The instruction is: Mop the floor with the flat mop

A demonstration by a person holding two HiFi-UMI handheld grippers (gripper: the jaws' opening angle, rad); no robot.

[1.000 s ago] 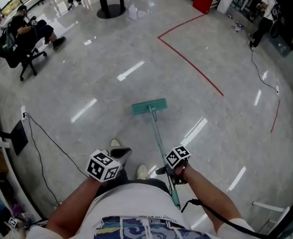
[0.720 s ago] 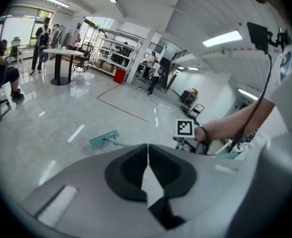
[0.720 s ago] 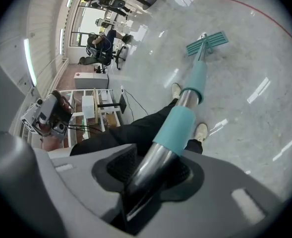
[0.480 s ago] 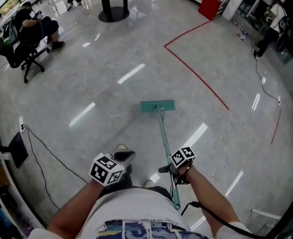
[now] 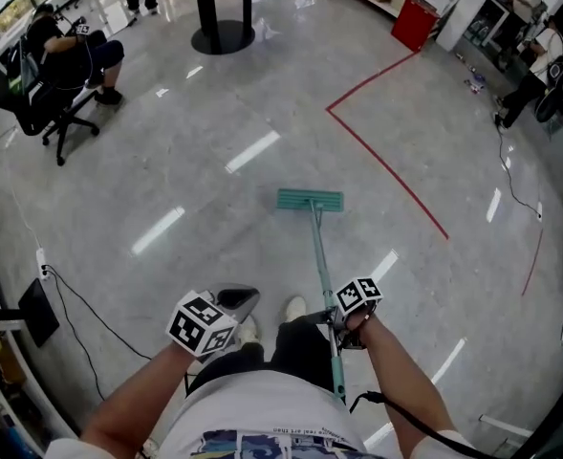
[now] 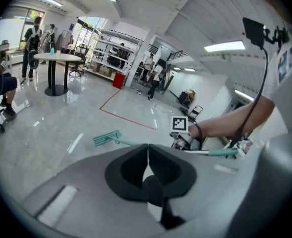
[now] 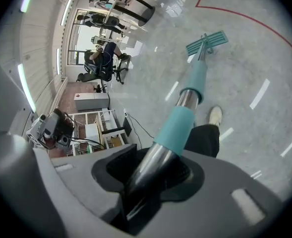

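A flat mop with a teal head (image 5: 310,200) lies on the shiny grey floor ahead of me, its thin pole (image 5: 321,262) running back toward my right side. My right gripper (image 5: 340,325) is shut on the pole; in the right gripper view the steel and teal handle (image 7: 178,125) passes between the jaws, and the mop head (image 7: 206,41) shows far off. To the left of the pole, my left gripper (image 5: 235,301) is shut and holds nothing. In the left gripper view its pads (image 6: 146,157) meet, with the mop head (image 6: 106,139) beyond.
Red tape lines (image 5: 386,165) cross the floor to the right of the mop. A round table (image 5: 226,8) stands at the back, and a seated person on an office chair (image 5: 56,75) at the far left. A black cable (image 5: 99,299) trails along the left floor. My shoes (image 5: 294,310) are beside the pole.
The mop head has slid to the right and slightly forward across the floor, and my right gripper moved right with the pole. I have stepped forward.
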